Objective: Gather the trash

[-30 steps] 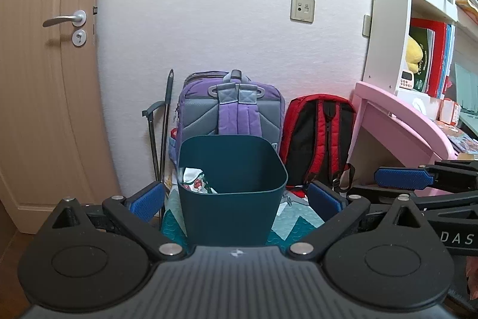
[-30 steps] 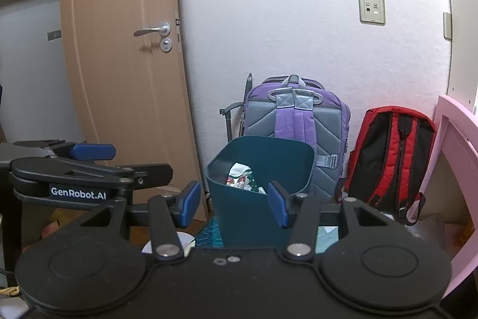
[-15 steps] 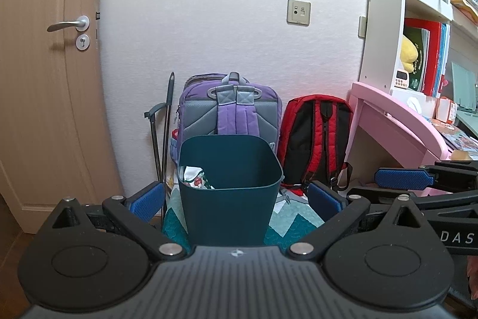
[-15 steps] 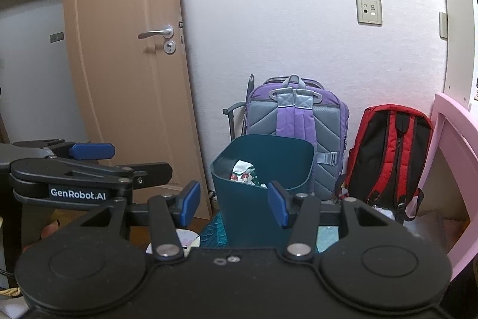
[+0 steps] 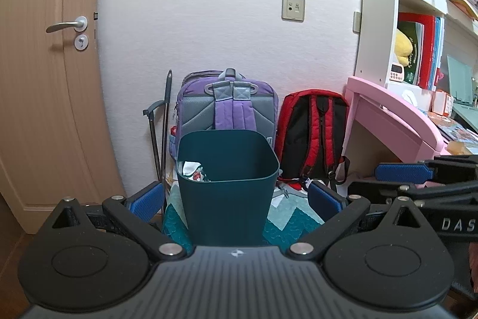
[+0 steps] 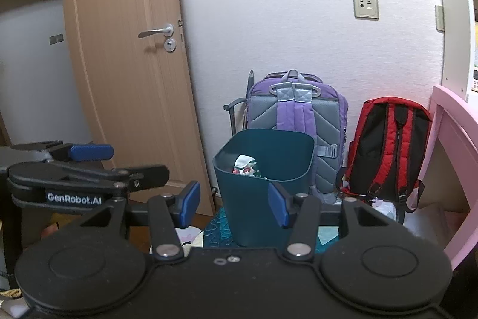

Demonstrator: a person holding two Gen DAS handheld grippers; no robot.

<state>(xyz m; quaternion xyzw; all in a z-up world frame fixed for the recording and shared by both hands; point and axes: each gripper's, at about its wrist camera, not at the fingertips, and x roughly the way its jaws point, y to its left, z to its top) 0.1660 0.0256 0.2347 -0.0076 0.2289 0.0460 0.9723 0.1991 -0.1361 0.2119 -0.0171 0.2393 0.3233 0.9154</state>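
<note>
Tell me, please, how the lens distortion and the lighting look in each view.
Left wrist view: the wooden door bows strongly; the white shelf unit leans; even light, sharp. Right wrist view: the door frame curves, the left room is dim, and the dark teal plastic bin is sharp.

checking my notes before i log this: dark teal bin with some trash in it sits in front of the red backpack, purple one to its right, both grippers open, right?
Not quite: the backpacks are swapped. The dark teal bin stands in front of the purple backpack; the red backpack leans to its right, as the left wrist view shows. There is trash in the bin, and the left gripper and right gripper are both open.
</note>
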